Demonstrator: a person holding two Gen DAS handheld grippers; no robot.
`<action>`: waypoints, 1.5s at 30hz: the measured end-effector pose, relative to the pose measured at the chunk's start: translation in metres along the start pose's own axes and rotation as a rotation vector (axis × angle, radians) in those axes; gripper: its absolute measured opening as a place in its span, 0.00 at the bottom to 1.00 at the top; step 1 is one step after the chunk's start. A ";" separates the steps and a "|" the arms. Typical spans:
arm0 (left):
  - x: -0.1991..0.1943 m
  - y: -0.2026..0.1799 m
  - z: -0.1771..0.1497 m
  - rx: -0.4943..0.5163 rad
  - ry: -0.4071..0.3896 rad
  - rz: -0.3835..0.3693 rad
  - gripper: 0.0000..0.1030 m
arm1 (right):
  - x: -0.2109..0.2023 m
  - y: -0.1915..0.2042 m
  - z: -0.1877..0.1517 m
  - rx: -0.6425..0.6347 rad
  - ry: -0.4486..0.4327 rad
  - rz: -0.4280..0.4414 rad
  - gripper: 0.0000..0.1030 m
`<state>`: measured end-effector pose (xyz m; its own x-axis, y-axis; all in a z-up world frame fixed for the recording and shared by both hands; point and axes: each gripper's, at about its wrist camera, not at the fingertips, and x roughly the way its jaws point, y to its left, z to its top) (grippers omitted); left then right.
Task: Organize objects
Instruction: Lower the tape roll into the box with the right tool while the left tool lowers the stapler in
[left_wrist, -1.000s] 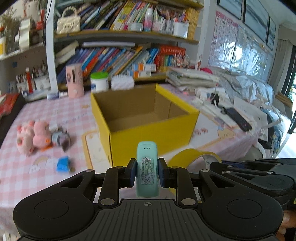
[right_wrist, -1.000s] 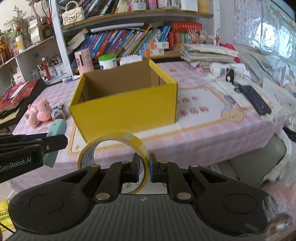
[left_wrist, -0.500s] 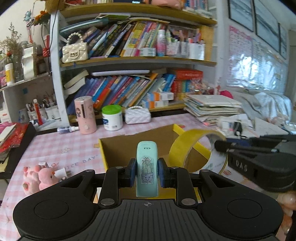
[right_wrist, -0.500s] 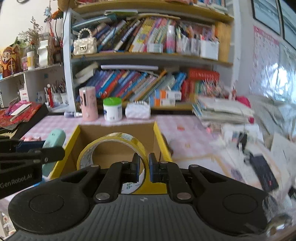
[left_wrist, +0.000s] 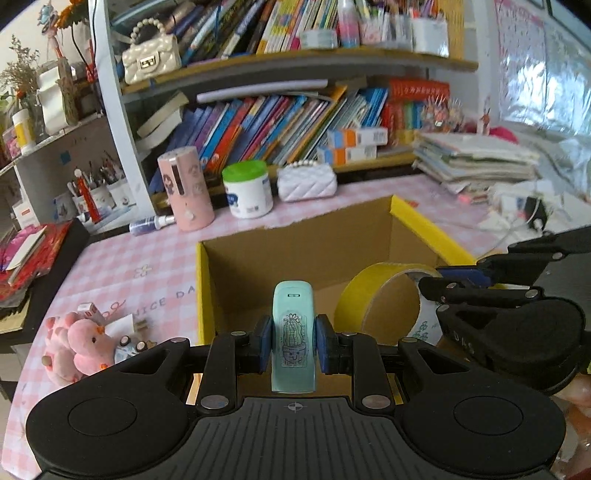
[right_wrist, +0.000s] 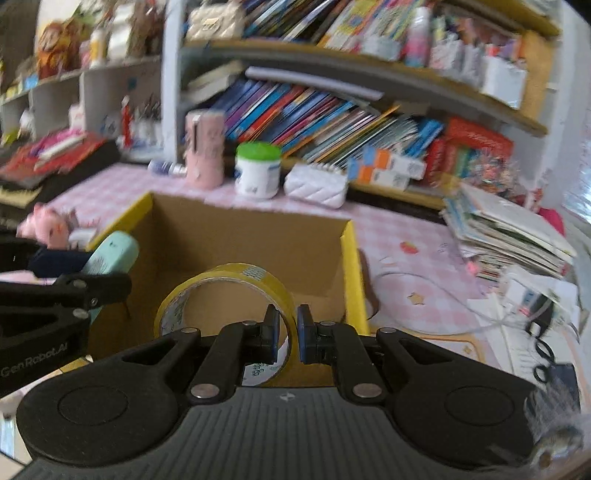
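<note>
My left gripper (left_wrist: 292, 347) is shut on a mint-green case with a cactus drawing (left_wrist: 293, 332), held upright over the open yellow cardboard box (left_wrist: 424, 232). My right gripper (right_wrist: 287, 334) is shut on the wall of a yellow tape roll (right_wrist: 229, 291), also over the box (right_wrist: 351, 266). In the left wrist view the tape roll (left_wrist: 376, 299) and the right gripper (left_wrist: 432, 286) hang just right of the case. In the right wrist view the mint case (right_wrist: 112, 254) and the left gripper (right_wrist: 125, 284) show at the left. The box's inside looks bare where visible.
A pink plush toy (left_wrist: 74, 350) and small bits lie left of the box on the pink checked tablecloth (left_wrist: 122, 266). Behind the box stand a pink cylinder (left_wrist: 186, 188), a green-lidded jar (left_wrist: 248, 190) and a white quilted purse (left_wrist: 306, 182). Book-filled shelves rise behind; stacked papers (left_wrist: 476, 158) and cables lie right.
Both grippers moved forward from in front of the box's yellow front wall to above its opening, each still holding its object. The right view has tilted and blurred.
</note>
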<state>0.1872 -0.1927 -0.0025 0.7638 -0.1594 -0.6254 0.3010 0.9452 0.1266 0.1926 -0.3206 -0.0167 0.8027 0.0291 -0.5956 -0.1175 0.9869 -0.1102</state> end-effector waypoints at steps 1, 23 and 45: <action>0.004 0.000 0.000 0.000 0.011 0.005 0.22 | 0.006 0.001 0.000 -0.016 0.012 0.010 0.10; 0.052 -0.011 -0.005 0.032 0.099 0.029 0.22 | 0.056 -0.013 -0.012 -0.074 0.179 0.022 0.07; 0.069 -0.019 0.003 0.133 0.058 0.014 0.23 | 0.060 -0.028 -0.013 0.057 0.210 -0.011 0.08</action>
<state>0.2361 -0.2229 -0.0458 0.7350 -0.1264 -0.6662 0.3671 0.9002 0.2342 0.2363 -0.3483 -0.0601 0.6638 -0.0095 -0.7478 -0.0713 0.9946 -0.0759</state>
